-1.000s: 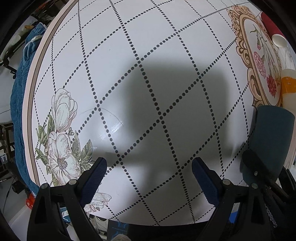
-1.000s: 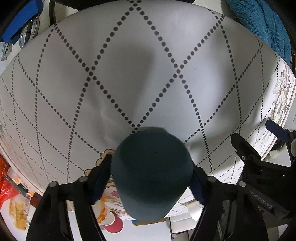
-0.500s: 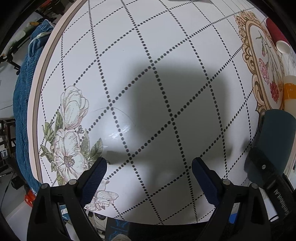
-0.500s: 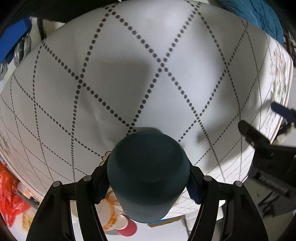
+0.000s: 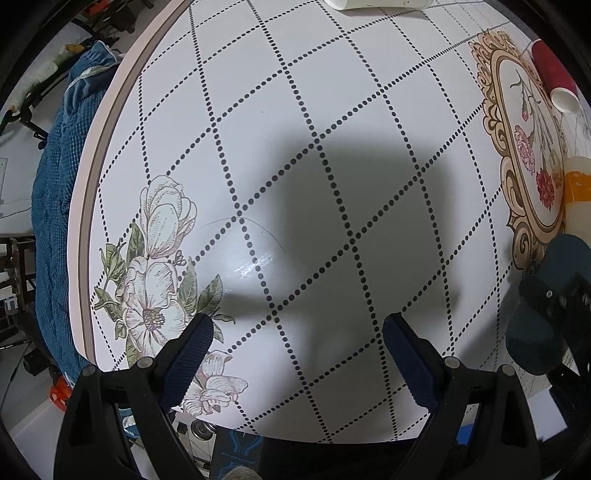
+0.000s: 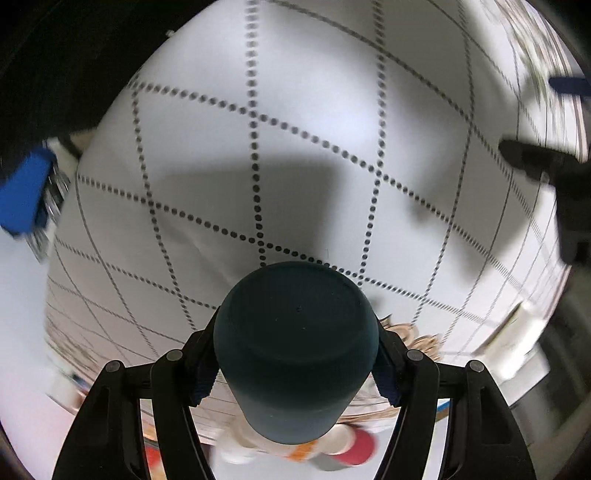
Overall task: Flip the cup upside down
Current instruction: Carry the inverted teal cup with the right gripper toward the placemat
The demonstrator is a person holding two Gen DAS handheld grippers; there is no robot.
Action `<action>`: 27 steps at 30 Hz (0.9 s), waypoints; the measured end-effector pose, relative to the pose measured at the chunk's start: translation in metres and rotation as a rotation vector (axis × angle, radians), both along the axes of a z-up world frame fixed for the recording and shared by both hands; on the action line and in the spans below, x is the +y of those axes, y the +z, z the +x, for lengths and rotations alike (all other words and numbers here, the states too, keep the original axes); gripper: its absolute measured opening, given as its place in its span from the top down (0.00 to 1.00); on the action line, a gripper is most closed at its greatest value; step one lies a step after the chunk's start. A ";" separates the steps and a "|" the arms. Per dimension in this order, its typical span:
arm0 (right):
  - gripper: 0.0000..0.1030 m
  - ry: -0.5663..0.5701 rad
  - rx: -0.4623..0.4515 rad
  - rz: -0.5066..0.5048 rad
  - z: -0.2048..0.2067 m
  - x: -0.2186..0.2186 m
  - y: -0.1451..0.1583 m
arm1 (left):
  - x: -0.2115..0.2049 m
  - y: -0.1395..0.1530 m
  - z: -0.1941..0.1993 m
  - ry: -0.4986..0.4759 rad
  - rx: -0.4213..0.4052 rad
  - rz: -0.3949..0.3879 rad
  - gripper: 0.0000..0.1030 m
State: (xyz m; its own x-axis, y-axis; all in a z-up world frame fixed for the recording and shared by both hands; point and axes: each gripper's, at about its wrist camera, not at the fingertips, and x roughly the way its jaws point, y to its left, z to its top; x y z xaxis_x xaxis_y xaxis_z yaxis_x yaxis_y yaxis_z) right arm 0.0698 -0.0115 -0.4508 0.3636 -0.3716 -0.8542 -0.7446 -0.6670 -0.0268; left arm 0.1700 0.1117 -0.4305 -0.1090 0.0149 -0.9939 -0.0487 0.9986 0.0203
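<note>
My right gripper [image 6: 295, 363] is shut on a dark teal cup [image 6: 295, 339], its flat base facing the camera, held above the white dotted tablecloth [image 6: 295, 147]. The cup's mouth is hidden. In the left wrist view the same cup [image 5: 561, 266] shows at the right edge, tilted, clamped by the right gripper's black finger [image 5: 546, 295]. My left gripper [image 5: 297, 347] is open and empty, hovering over the cloth near a printed flower [image 5: 155, 288].
A red paper cup [image 5: 554, 81] lies on its side at the far right. A white and orange cup [image 5: 576, 184] stands behind the teal cup. A white cup [image 5: 376, 3] lies at the top edge. A blue blanket [image 5: 55, 221] hangs past the table's left rim.
The right gripper has turned and lifted with the cup, so the view over the table has rotated and blurred. The left gripper has drifted slightly, staying open.
</note>
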 end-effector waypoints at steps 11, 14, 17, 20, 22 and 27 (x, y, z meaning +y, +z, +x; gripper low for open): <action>0.32 -0.545 0.054 -0.062 0.073 0.028 -0.018 | 0.005 0.001 -0.002 0.015 0.000 0.008 0.09; 0.31 -0.686 0.075 -0.069 0.098 0.031 -0.020 | 0.003 0.002 -0.001 0.016 0.000 0.005 0.09; 0.31 -0.827 0.089 -0.078 0.121 0.031 -0.023 | -0.001 0.003 0.001 0.012 -0.002 0.004 0.09; 0.31 -0.981 0.094 -0.085 0.143 0.029 -0.026 | -0.003 0.004 0.002 0.007 -0.004 0.004 0.09; 0.31 -1.091 0.094 -0.084 0.159 0.026 -0.026 | -0.006 0.005 0.002 0.004 -0.004 0.005 0.09; 0.31 -1.329 0.101 -0.080 0.201 0.016 -0.029 | -0.010 0.004 0.003 -0.005 -0.004 0.010 0.09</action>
